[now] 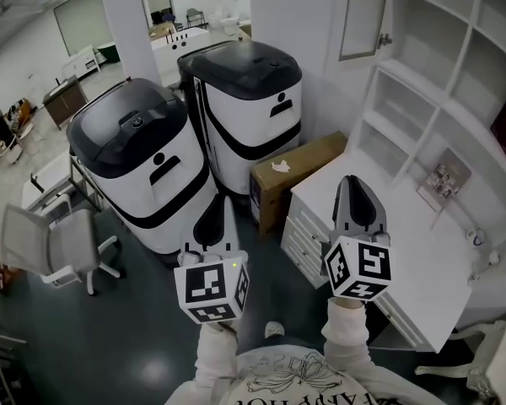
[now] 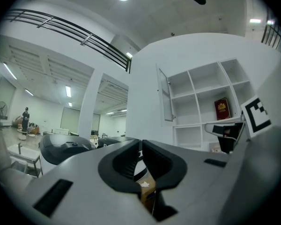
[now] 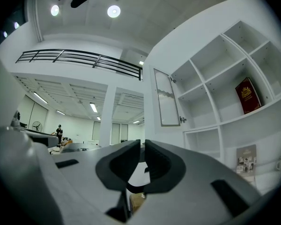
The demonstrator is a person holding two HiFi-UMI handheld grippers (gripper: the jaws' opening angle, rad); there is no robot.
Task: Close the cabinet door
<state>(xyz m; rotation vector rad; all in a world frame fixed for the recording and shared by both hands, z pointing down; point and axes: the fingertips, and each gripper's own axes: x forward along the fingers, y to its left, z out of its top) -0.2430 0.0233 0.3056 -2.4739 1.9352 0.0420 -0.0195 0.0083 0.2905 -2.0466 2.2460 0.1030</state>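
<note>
Frosted-glass white-framed cabinet door (image 1: 363,15) stands open, swung out from the top of the white open-shelf unit (image 1: 455,74), high above the white counter (image 1: 405,234). Left gripper (image 1: 215,213) and right gripper (image 1: 355,184) are both held low in front of the body, well apart from the door. Both have their jaws pressed together with nothing between them. That probably suits a push on the door, not a grasp. Right is nearer, so it's the likely pusher.
</note>
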